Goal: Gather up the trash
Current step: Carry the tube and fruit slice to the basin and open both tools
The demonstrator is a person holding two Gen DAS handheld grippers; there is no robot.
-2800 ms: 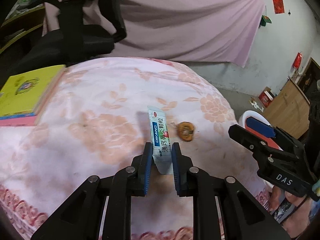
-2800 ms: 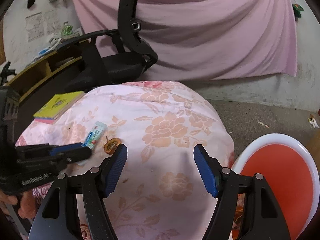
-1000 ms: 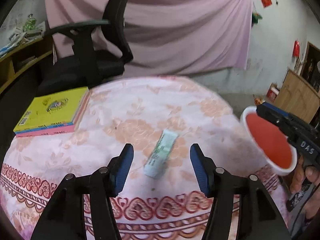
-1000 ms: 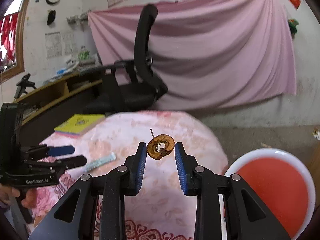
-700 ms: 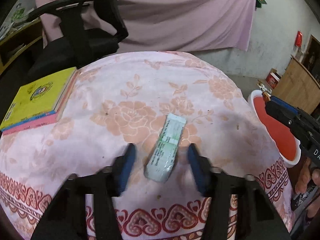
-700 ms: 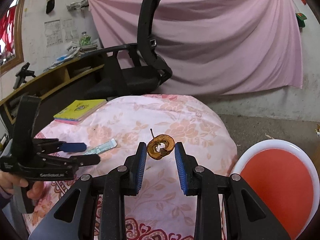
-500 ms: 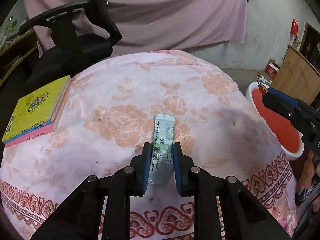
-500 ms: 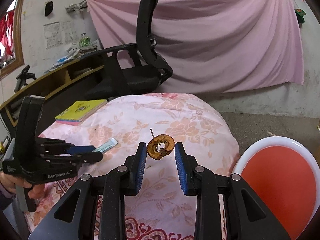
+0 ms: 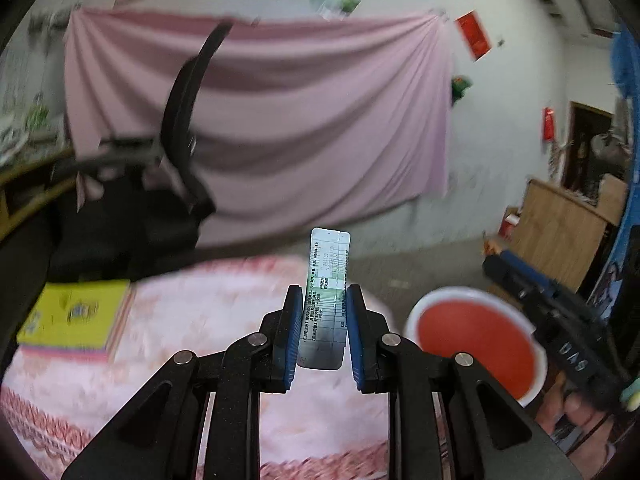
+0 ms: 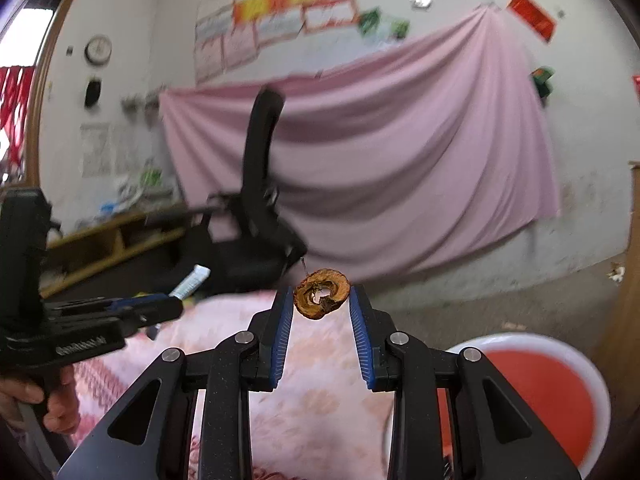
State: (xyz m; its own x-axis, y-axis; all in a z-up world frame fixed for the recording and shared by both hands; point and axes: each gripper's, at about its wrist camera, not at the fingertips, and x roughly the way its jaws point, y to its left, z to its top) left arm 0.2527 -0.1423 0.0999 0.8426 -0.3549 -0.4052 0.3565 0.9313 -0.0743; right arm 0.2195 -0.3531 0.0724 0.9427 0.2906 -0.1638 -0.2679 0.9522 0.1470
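My left gripper point(image 9: 322, 312) is shut on a pale green and white sachet point(image 9: 326, 280) and holds it upright in the air above the pink floral table point(image 9: 192, 320). My right gripper point(image 10: 320, 304) is shut on a brown dried fruit ring point(image 10: 322, 294), also lifted above the table point(image 10: 316, 392). The white bin with a red inside point(image 9: 476, 340) stands low to the right of the table; it also shows in the right wrist view point(image 10: 552, 396). The left gripper with the sachet point(image 10: 190, 280) shows at the left of the right wrist view.
A yellow book on a pink one point(image 9: 76, 320) lies on the table's left side. A black office chair point(image 9: 176, 168) stands behind the table before a pink curtain point(image 9: 320, 120). A wooden cabinet point(image 9: 560, 232) stands at the right.
My left gripper closed on the sachet and lifted it off the table. Both grippers have risen and tilted up, so more of the wall shows. The right gripper keeps hold of the fruit ring.
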